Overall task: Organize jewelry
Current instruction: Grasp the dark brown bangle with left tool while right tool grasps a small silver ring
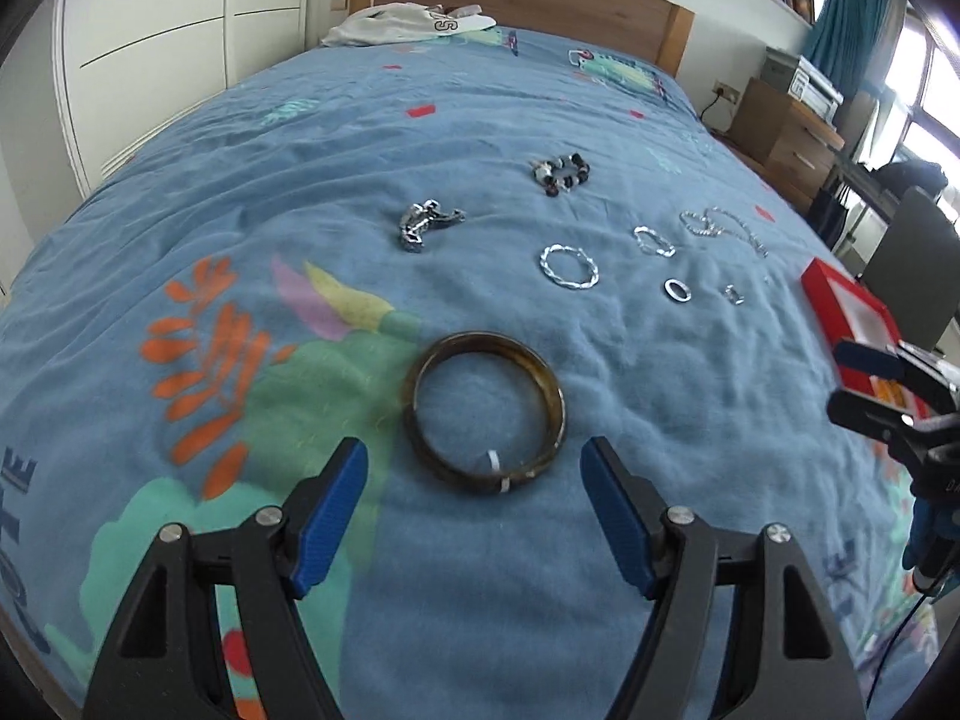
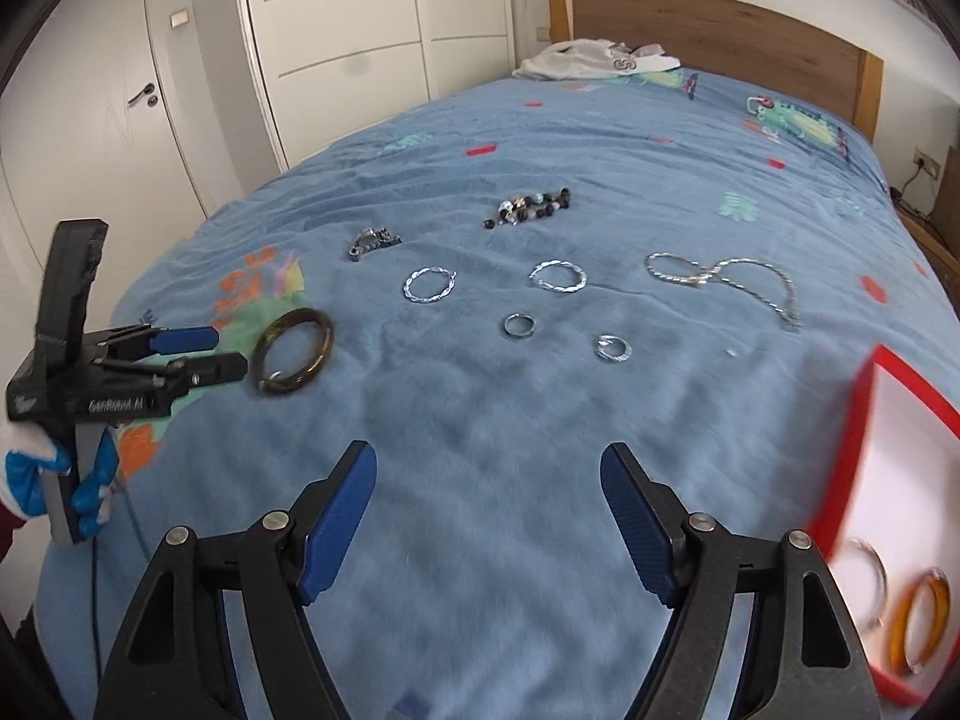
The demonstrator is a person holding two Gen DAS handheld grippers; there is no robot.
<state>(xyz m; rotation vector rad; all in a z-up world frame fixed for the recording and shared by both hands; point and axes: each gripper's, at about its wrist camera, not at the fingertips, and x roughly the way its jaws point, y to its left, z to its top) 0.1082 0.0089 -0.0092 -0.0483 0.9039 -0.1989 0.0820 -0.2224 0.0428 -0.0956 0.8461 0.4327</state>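
A dark brown bangle (image 1: 480,341) lies flat on the blue bedspread (image 1: 360,180), just ahead of my left gripper (image 1: 474,456), whose jaws stand open on either side of its near edge without touching it. From the right wrist view the left gripper (image 2: 231,350) sits beside the same bangle (image 2: 300,317). My right gripper (image 2: 487,459) is open over bare bedspread with nothing between its fingers. A red-rimmed white box (image 2: 858,420) at the right holds an amber bangle (image 2: 895,630) and a silver one (image 2: 870,582), both blurred.
Spread on the bed are two twisted silver bangles (image 2: 411,288), small rings (image 2: 509,324), a silver necklace (image 2: 738,267), a beaded bracelet (image 2: 534,207) and a chain clump (image 2: 372,240). White clothing (image 2: 576,63) lies by the wooden headboard. Wardrobe doors stand left.
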